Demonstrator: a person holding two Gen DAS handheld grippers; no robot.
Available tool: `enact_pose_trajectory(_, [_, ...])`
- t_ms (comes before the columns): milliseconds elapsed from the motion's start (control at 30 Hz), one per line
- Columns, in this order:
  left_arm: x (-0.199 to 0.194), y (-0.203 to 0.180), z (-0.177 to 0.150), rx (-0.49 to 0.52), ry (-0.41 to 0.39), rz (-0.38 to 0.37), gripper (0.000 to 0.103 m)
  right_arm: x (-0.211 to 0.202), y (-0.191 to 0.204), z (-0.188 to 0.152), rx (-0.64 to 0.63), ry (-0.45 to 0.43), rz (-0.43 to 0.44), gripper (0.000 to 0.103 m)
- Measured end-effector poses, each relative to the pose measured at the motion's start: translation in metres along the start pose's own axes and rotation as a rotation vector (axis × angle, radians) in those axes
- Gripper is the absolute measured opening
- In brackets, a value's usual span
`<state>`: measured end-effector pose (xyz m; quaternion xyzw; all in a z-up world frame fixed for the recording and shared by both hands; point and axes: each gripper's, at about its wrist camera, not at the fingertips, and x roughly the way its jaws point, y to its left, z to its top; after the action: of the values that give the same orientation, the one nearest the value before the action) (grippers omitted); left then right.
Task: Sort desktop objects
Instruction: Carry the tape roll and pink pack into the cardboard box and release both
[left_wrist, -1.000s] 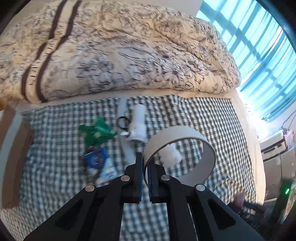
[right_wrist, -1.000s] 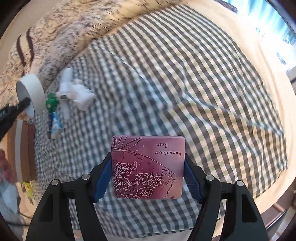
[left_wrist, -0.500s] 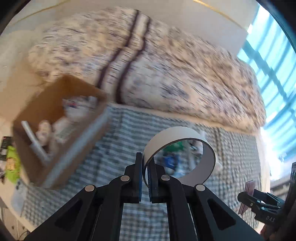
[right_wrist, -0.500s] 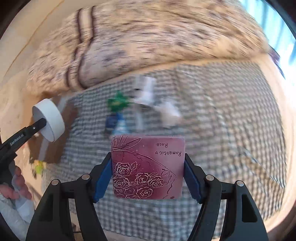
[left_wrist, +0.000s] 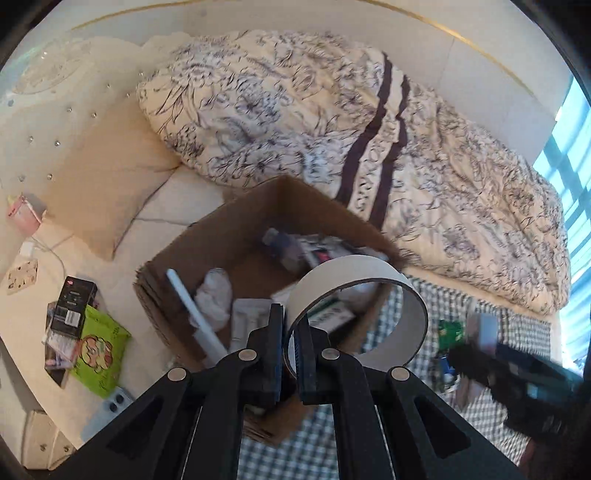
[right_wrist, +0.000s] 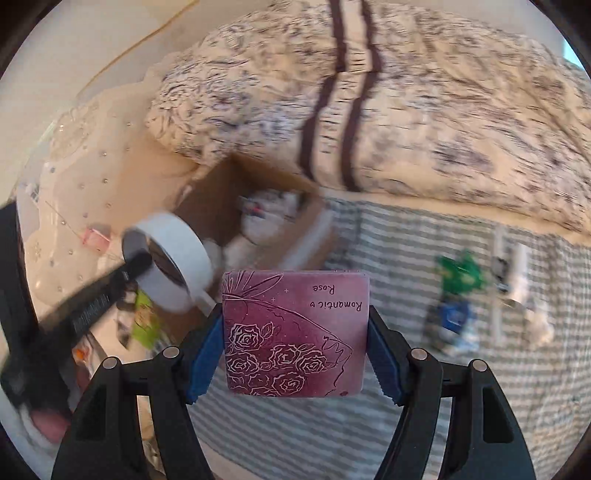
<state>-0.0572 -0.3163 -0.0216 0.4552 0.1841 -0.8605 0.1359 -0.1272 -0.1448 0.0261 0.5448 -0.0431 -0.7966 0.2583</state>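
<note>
My left gripper (left_wrist: 290, 354) is shut on the wall of a white tape roll (left_wrist: 354, 306), holding it above the near corner of an open cardboard box (left_wrist: 229, 236). That box holds several items. In the right wrist view the same tape roll (right_wrist: 173, 254) hangs left of the box (right_wrist: 258, 206). My right gripper (right_wrist: 295, 332) is shut on a maroon square tin (right_wrist: 295, 332) printed with roses, held over the checked cloth (right_wrist: 424, 258). The right gripper (left_wrist: 491, 354) shows blurred at the right of the left wrist view.
A floral duvet (left_wrist: 332, 129) lies behind the box. On the checked cloth (left_wrist: 461, 406) sit a green packet (right_wrist: 460, 273), a blue packet (right_wrist: 452, 317) and white items (right_wrist: 517, 273). A green snack bag (left_wrist: 99, 347), a black box (left_wrist: 72, 302) and other clutter lie left of the bed.
Both grippers have swept left across the bed, from over the checked cloth to the cardboard box. The tape roll and the tin stayed gripped throughout.
</note>
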Motion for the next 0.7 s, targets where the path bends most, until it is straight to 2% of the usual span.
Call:
enact_pose_trajectory(167, [0.042, 0.026, 0.008, 0.047, 0.075, 0.003, 0.005, 0.052, 0.044, 0.035, 0.024, 0.007, 0.005, 0.071])
enact_pose_trajectory(267, [0.057, 0.030, 0.007, 0.069, 0.108, -0.021, 0.011, 0.075, 0.058, 0.051, 0.038, 0.013, -0.010, 0.071])
enact_pose_trajectory(300, [0.060, 0.030, 0.006, 0.069, 0.115, -0.028, 0.024, 0.080, 0.061, 0.055, 0.043, 0.023, -0.019, 0.071])
enact_pose_trajectory(333, [0.062, 0.029, 0.005, 0.067, 0.123, -0.034, 0.052, 0.087, 0.064, 0.059, 0.050, 0.044, -0.034, 0.071])
enact_pose_trajectory(400, [0.066, 0.027, 0.005, 0.070, 0.131, -0.014, 0.087, 0.095, 0.064, 0.065, 0.070, 0.063, -0.049, 0.072])
enact_pose_trajectory(467, [0.063, 0.024, 0.005, 0.079, 0.102, -0.014, 0.088, 0.093, 0.059, 0.066, 0.095, 0.051, -0.045, 0.073])
enact_pose_trajectory(500, [0.063, 0.023, 0.005, 0.083, 0.107, -0.015, 0.088, 0.091, 0.055, 0.066, 0.110, 0.048, -0.048, 0.076])
enact_pose_trajectory(700, [0.055, 0.005, -0.001, 0.116, 0.121, 0.004, 0.088, 0.071, 0.032, 0.063, 0.175, 0.018, -0.054, 0.076])
